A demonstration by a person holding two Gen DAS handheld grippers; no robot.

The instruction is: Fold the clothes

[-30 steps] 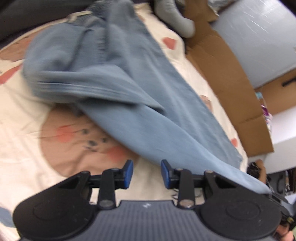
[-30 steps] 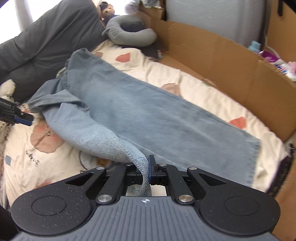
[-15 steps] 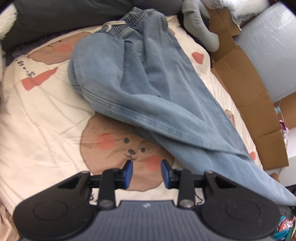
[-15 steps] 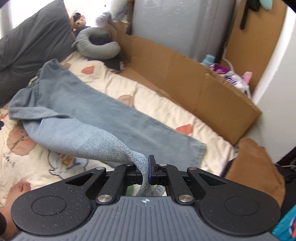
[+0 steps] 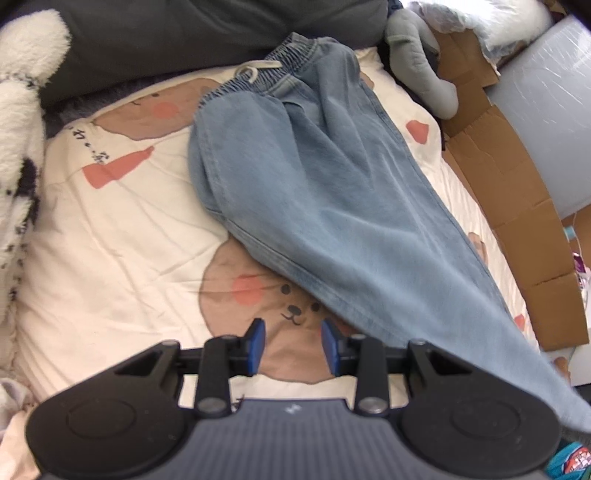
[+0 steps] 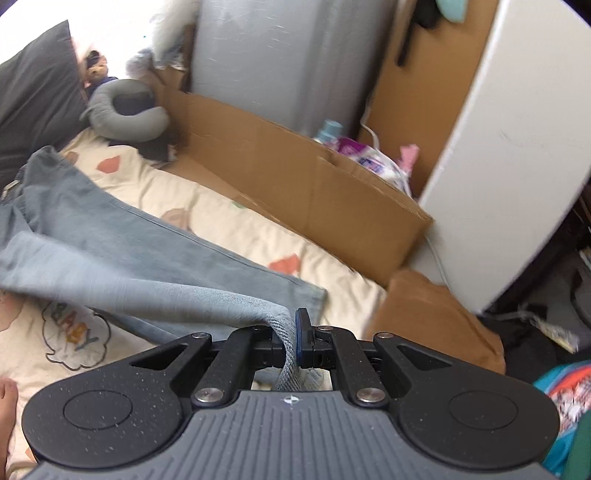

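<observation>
Jeans [image 5: 332, 192] are what you are folding, and one leg hem is pinched tight between the fingers of your right gripper [image 6: 295, 338], with the denim rising off the bed [image 5: 122, 229] and trailing back from the fingers toward the waistband. The fingers of your left gripper [image 5: 291, 341] are standing partly apart with nothing between them, hovering over the bear print on the bedspread, just short of the near seam of the jeans.

Just beyond your right fingers, the other leg is lying flat on the bed, its hem pointing toward the cardboard [image 6: 295, 177] along the far side. Farther ahead of your left fingers, the upper part of the jeans is lying crumpled, with the elastic waistband and its drawstring [image 5: 251, 70] at the far end, up against the dark pillow [image 5: 184, 33]. A grey neck pillow [image 6: 125, 114] is sitting beyond that, to the right.

Judging from this, you are early in the fold: one leg is being carried, probably to lay it over the other. The legs are not yet stacked, the seat is still bunched, and no crosswise fold is showing, so aligning, smoothing and folding lengthwise all remain.
</observation>
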